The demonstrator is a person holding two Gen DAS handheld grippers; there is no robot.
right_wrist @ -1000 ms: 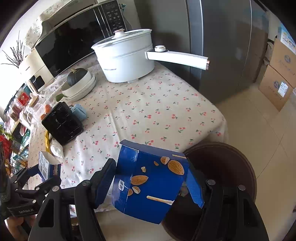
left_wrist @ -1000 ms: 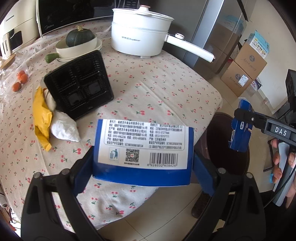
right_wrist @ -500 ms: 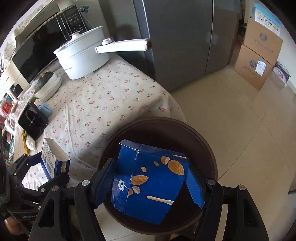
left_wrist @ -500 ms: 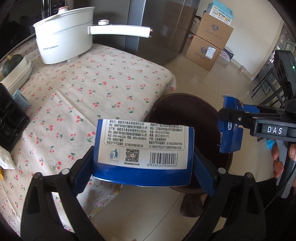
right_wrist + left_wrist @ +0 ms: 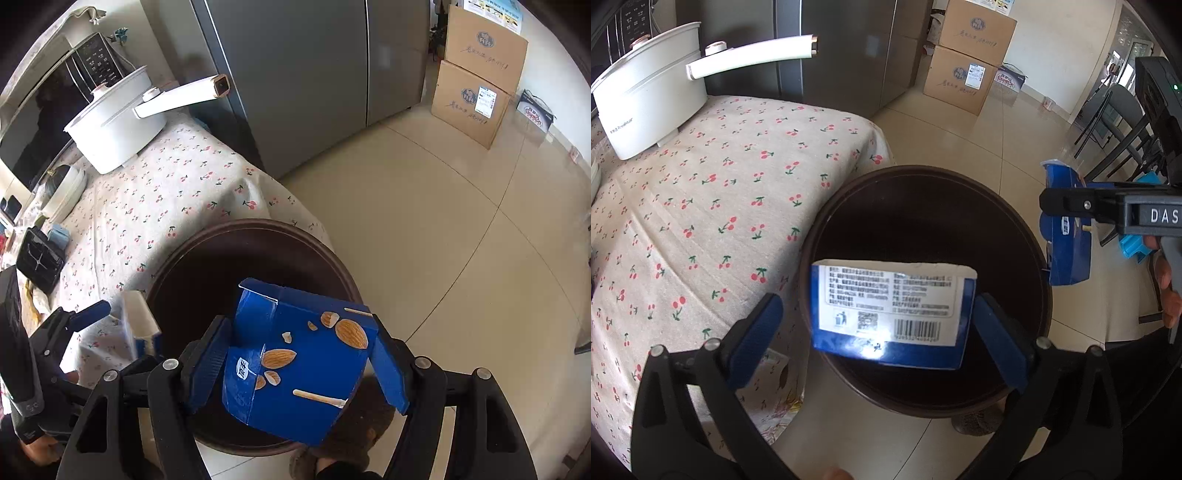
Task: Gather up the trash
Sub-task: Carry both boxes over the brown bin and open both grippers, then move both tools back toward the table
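My left gripper [image 5: 877, 325] is open over the dark brown trash bin [image 5: 827, 229]. The blue and white box piece with a barcode label [image 5: 890, 306] sits loose between the spread jaws, blurred, clear of the left pad. My right gripper [image 5: 299, 360] is shut on a blue box piece printed with almonds [image 5: 295, 362] and holds it above the bin's near rim [image 5: 177, 258]. That piece also shows in the left wrist view [image 5: 1067, 236], at the bin's right side.
A table with a cherry-print cloth [image 5: 701, 206] adjoins the bin on the left. A white pot with a long handle [image 5: 646, 107] stands on it. A black tray [image 5: 38, 260] lies further back. Cardboard boxes [image 5: 476, 74] stand by a grey fridge [image 5: 295, 74]. Tiled floor lies right.
My left gripper has opened and the barcode box piece has come free between its jaws, over the bin. Both grippers have moved from the table edge to above the bin.
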